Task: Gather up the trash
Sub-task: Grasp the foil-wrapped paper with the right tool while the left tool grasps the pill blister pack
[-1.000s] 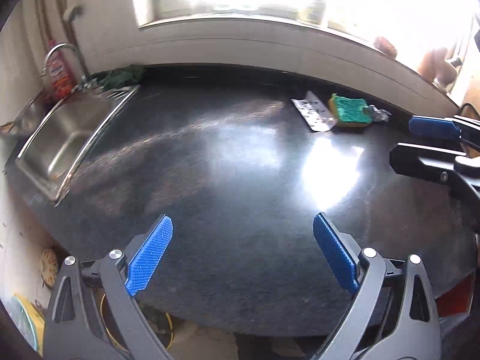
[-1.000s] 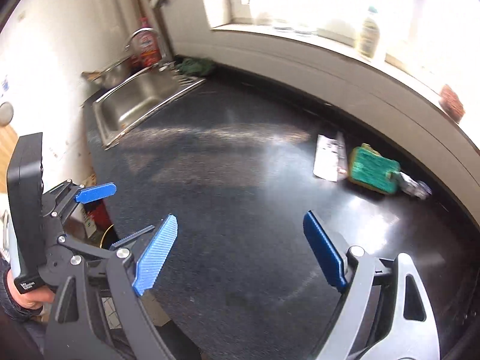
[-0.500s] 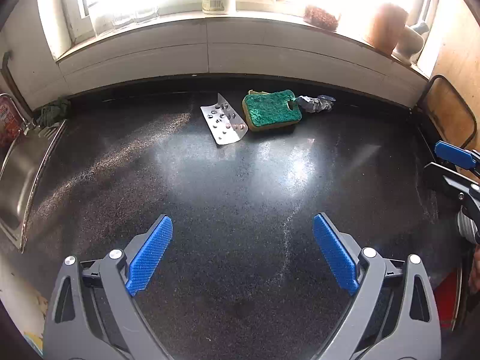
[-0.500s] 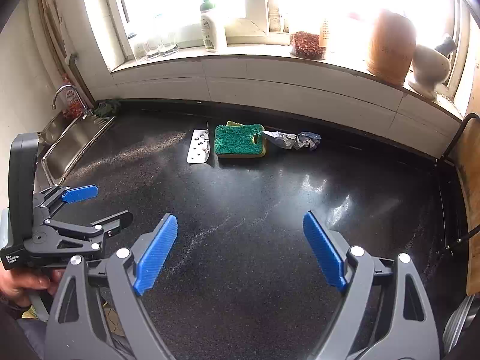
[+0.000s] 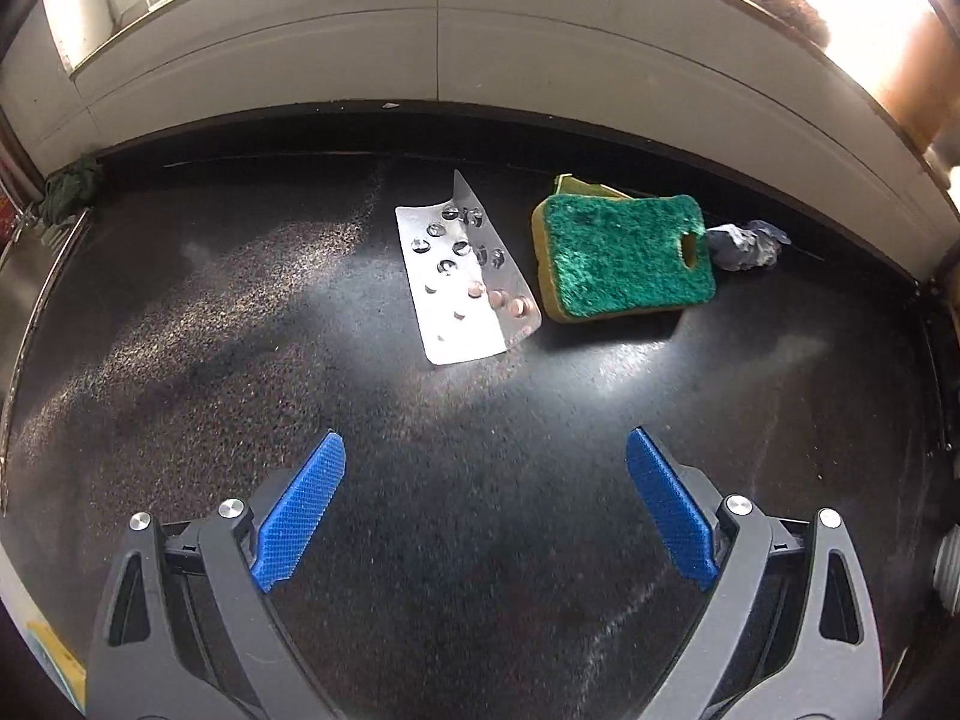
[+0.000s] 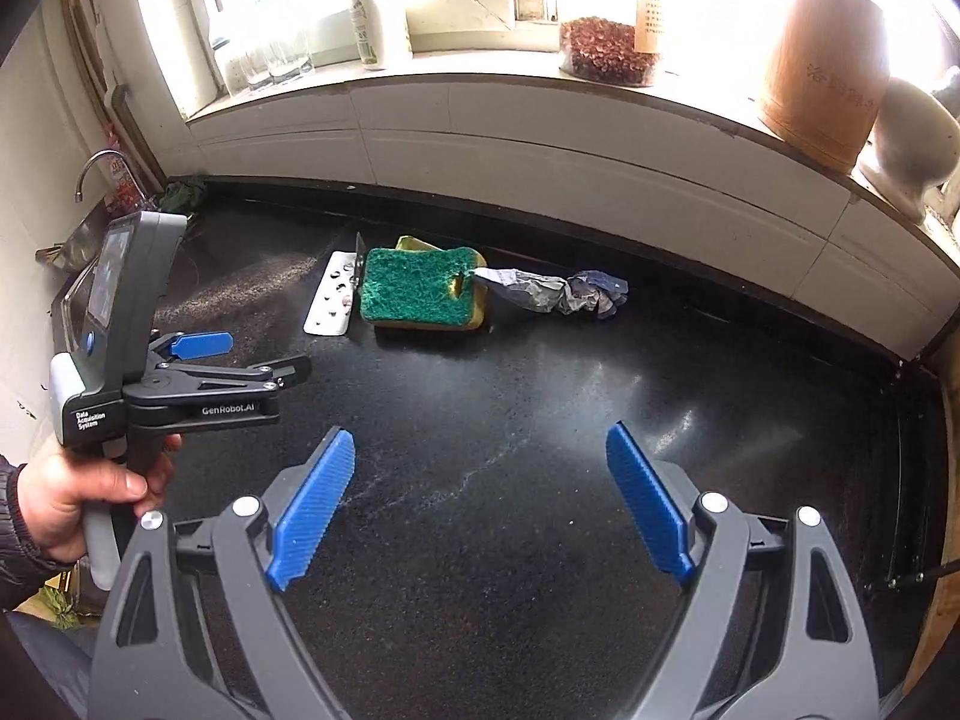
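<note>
A silver pill blister pack [image 5: 462,276] lies on the black counter [image 5: 420,540] near the back wall; it also shows in the right wrist view [image 6: 331,299]. A green-and-yellow sponge [image 5: 624,255] lies right beside it, also seen from the right [image 6: 423,288]. A crumpled grey-blue wrapper [image 5: 744,243] lies just right of the sponge, also in the right wrist view [image 6: 564,291]. My left gripper [image 5: 486,510] is open and empty, well short of the blister pack; it shows at the left of the right wrist view [image 6: 246,354]. My right gripper [image 6: 480,504] is open and empty over bare counter.
A steel sink [image 5: 24,276] with a tap [image 6: 90,171] sits at the counter's left end, a green rag [image 5: 69,189] by it. The windowsill holds glasses [image 6: 270,60], a white bottle [image 6: 378,18], a bowl [image 6: 606,51] and a brown jar [image 6: 822,66].
Both grippers have swung from the sink side to face the back wall and moved closer to the blister pack, sponge and wrapper. Both stay open.
</note>
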{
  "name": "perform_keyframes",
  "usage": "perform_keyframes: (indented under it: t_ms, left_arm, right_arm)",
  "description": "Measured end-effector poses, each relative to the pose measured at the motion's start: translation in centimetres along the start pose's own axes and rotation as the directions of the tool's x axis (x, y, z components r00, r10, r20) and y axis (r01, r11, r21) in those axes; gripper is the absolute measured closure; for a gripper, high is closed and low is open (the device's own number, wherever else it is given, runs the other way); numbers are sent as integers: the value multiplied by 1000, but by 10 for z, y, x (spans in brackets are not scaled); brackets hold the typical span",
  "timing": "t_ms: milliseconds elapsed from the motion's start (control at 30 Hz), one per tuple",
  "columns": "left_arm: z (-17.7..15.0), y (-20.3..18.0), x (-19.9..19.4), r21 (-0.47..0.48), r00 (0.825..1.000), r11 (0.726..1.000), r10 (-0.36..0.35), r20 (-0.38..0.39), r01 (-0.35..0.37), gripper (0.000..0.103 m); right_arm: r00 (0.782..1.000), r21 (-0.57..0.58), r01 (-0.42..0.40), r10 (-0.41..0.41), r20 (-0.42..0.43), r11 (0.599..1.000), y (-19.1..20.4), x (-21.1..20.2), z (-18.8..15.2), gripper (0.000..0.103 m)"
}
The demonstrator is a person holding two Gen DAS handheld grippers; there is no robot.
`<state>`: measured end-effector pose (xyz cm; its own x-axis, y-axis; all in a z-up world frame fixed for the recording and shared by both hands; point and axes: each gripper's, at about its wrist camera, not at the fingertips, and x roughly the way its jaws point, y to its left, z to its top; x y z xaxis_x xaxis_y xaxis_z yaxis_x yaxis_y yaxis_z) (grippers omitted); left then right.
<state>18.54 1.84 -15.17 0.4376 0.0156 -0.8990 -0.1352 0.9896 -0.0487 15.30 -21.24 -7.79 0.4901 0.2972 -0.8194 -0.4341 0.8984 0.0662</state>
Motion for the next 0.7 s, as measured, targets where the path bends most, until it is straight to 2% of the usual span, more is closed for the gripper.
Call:
perform_keyframes:
  t_ms: [133,300,500,700]
  left_arm:
    - [16,0,38,0,998,999,33,-50,-33,11]
    - [32,8,67,-12,995,997,73,-74,-75,10]
    - [49,18,76,7,997,998,69,-44,-69,9]
    - [68,26,86,36,998,998,55,-28,-54,9]
  right_arm:
    - [999,-24,5,-6,-47,1000,-20,35,13,20]
    - [995,-88,6,-15,-96,996,-37,87,27,20]
    - [997,-242,5,-22,-68,970,-39,140,56,20]
    - [998,-404,15,-35,-43,915,-28,176,73,23]
